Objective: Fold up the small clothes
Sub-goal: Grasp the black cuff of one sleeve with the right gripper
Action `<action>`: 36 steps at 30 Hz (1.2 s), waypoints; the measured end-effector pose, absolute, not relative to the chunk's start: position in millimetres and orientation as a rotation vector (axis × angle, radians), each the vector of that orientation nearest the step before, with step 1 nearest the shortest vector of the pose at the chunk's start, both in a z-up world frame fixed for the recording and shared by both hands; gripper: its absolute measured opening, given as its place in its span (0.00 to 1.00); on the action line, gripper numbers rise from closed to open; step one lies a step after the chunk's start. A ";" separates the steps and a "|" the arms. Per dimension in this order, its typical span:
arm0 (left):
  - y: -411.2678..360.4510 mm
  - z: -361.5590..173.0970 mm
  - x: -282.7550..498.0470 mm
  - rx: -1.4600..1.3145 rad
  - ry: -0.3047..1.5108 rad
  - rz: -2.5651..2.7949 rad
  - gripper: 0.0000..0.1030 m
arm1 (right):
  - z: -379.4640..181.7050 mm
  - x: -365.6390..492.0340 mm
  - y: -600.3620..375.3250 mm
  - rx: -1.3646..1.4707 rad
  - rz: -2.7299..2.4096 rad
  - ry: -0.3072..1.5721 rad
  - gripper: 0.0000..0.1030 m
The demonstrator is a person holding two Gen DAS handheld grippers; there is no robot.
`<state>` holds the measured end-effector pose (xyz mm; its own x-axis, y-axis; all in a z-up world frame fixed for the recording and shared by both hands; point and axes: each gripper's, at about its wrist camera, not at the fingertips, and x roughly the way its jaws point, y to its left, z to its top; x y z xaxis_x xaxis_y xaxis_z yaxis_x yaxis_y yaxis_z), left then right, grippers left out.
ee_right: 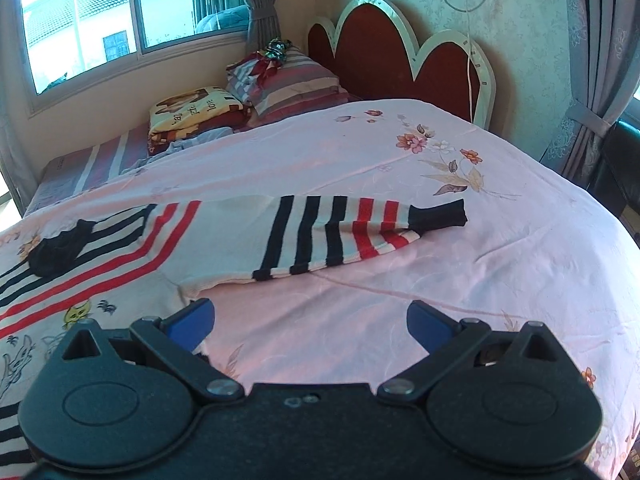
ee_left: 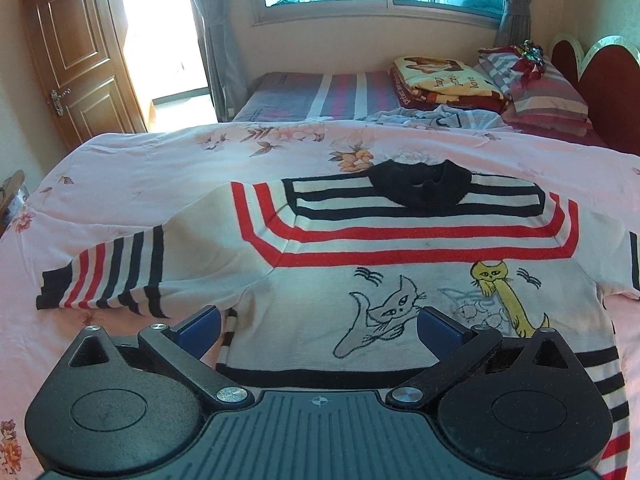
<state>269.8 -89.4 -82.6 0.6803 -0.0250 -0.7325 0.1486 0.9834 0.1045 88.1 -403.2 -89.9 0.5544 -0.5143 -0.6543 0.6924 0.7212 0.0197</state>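
A small white sweater [ee_left: 320,272] with red and black stripes, a black collar and cat drawings lies flat on the pink floral bedspread [ee_left: 160,168]. Its left sleeve [ee_left: 104,276] stretches out to the left. My left gripper [ee_left: 318,320] is open and empty, low over the sweater's hem, with the jaws wide apart. In the right wrist view the right sleeve [ee_right: 344,236] stretches out to the right with its black cuff at the end. My right gripper [ee_right: 310,318] is open and empty, just in front of that sleeve, over the bedspread [ee_right: 440,280] beside the sweater's body [ee_right: 100,272].
A second bed with a striped sheet [ee_left: 320,94], folded blankets [ee_left: 440,80] and pillows [ee_left: 548,96] stands behind. A red headboard [ee_right: 384,52] is at the far right. A wooden door [ee_left: 76,64] stands open at the far left. Curtains [ee_right: 596,80] hang at the right.
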 end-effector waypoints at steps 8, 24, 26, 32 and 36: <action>-143.7 -105.5 295.3 0.146 0.857 -0.130 1.00 | -125.6 120.8 -490.1 0.349 -0.755 0.736 0.90; -158.5 -121.6 324.6 0.058 0.874 -0.123 1.00 | -176.0 141.9 -579.9 0.522 -0.796 0.730 0.59; -155.8 -123.0 326.5 0.055 0.873 -0.124 1.00 | -176.4 143.3 -580.3 0.507 -0.784 0.707 0.44; -145.3 -121.3 330.4 0.060 0.862 -0.134 1.00 | -163.0 145.9 -578.3 0.495 -0.745 0.626 0.14; -128.6 -116.3 333.2 0.051 0.846 -0.119 1.00 | -135.2 164.3 -551.2 0.406 -0.648 0.560 0.12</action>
